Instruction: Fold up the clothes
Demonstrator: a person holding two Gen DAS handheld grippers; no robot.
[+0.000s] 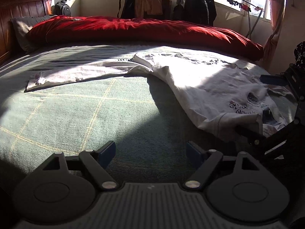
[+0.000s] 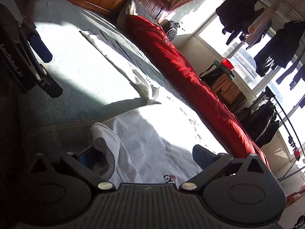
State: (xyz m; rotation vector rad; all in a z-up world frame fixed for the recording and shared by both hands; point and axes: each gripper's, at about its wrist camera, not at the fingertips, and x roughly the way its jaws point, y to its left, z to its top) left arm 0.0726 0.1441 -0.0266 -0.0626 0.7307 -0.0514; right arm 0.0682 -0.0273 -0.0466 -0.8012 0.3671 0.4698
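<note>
1. Glare bleaches the middle of the white garment, so its folds and faint print are hard to read there.
2. The right tool hides the hem nearest it; a rolled edge lies over its left pad, though I cannot tell if they touch.
3. The garment lies spread on the green checked bed cover, one long sleeve stretched flat toward the headboard, and a small dark motif by the rumpled near end.
4. A red quilt lies beyond it.
5. The left tool hovers over bare cover, jaws apart and empty; the right tool's jaws gape wide, straddling cloth without pinching.
</note>
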